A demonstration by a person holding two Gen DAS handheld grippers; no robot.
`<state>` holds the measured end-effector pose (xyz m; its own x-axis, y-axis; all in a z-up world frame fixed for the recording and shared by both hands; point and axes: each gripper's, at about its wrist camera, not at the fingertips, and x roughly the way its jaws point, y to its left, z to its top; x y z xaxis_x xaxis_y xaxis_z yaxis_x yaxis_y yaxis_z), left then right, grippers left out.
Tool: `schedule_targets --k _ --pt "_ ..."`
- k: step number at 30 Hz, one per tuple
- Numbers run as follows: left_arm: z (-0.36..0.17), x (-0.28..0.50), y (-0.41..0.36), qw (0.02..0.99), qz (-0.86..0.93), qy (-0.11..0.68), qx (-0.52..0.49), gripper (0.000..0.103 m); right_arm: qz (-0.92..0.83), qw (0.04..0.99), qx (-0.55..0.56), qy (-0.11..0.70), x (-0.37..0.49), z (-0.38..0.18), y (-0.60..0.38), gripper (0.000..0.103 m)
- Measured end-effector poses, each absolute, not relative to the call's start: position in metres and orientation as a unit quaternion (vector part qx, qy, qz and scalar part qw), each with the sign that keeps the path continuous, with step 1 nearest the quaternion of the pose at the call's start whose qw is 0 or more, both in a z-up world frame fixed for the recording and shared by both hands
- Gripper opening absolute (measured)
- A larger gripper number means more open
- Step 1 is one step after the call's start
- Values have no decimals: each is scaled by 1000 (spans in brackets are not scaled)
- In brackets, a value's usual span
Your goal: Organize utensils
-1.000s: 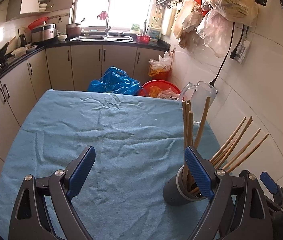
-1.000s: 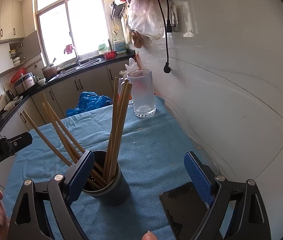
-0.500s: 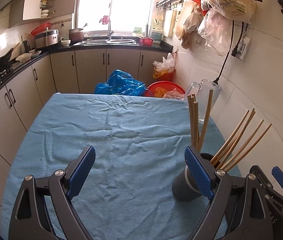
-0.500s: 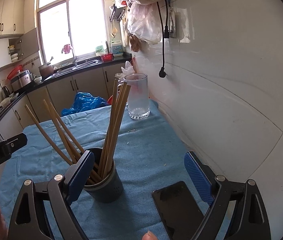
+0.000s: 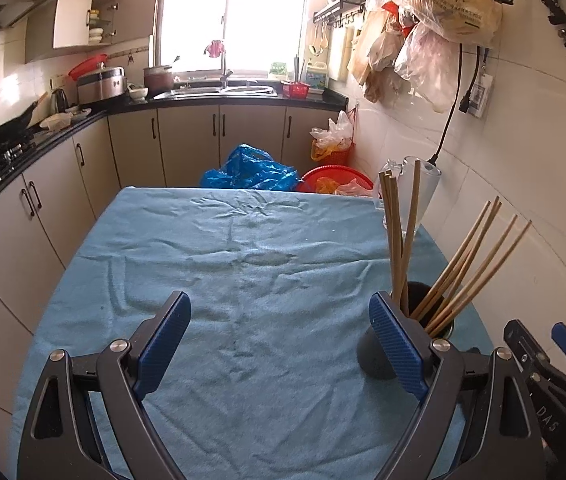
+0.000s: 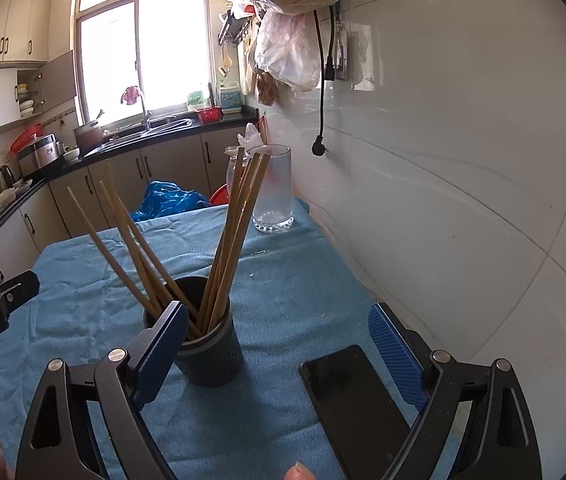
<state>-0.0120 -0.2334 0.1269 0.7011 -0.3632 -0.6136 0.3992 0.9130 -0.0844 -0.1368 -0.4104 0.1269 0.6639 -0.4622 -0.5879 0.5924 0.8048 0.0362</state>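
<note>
A dark grey holder [image 6: 213,360] stands upright on the blue cloth [image 6: 295,288] with several wooden chopsticks [image 6: 231,248] fanned out of it. In the left wrist view the holder [image 5: 373,354] and chopsticks [image 5: 463,264] sit at the right, just behind my right finger. My left gripper [image 5: 279,348] is open and empty above bare cloth [image 5: 243,264]. My right gripper [image 6: 279,348] is open and empty, its left finger in front of the holder's near side. The right gripper [image 5: 555,364] also shows in the left wrist view at the far right.
A clear glass [image 6: 273,192] stands at the table's far right near the tiled wall. A black phone [image 6: 351,404] lies flat on the cloth between my right fingers. The wall runs along the right edge. Cabinets, a blue bag [image 5: 251,172] and a red basin lie beyond the table.
Both grippers have pulled back and risen a little, so the holder and table look farther away. Both stay open; the holder and chopsticks have not moved.
</note>
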Motion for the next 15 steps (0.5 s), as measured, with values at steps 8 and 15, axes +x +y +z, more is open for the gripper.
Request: schedule_targets --k 8,15 --pt "121 -68 -192 930 -205 301 46 90 -299 910 97 268 -178 132 -373 94" --pt "115 -120 -154 935 -200 287 51 90 -301 916 86 251 -220 132 -338 94"
